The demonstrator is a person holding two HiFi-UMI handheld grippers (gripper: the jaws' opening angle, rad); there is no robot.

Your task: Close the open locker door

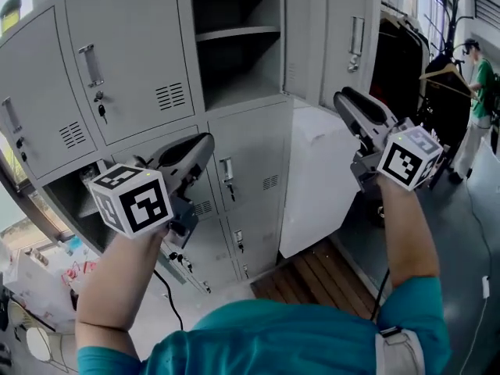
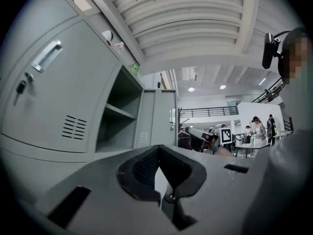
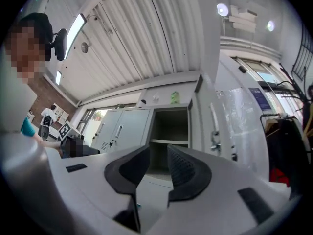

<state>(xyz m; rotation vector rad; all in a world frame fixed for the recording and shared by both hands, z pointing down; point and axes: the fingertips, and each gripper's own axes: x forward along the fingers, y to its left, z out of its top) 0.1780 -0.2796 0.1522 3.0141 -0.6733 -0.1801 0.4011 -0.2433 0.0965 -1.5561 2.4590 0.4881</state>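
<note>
The left gripper is held up below and left of the compartment. Its jaws are together at the tips with nothing in them, and it touches no locker. The compartment gapes at the top of the grey locker bank, with one shelf across it and nothing on it that I can make out. Its door stands swung out just right of the compartment with what looks like its inner face showing, so it is still wide open. The right gripper hangs in the air right of the compartment and lower than the shelf, jaws apart and empty. In its own view the gap between them frames the compartment, not the door.

Neither gripper seems to touch the door, so I judge that none of the closing is done. A gripper has yet to reach the door's free edge, swing it leftward and press it home against the frame.

Left of the compartment are closed doors, one with a handle and a key hanging in its lock. Further left and lower are a window and clutter on the floor. Below the compartment are more closed doors and a black cable. Right of the compartment, past the door, stands a white cabinet with wooden boards at its foot. Further right are a clothes rack and a person in green. Overhead is a ribbed ceiling with a lamp.
</note>
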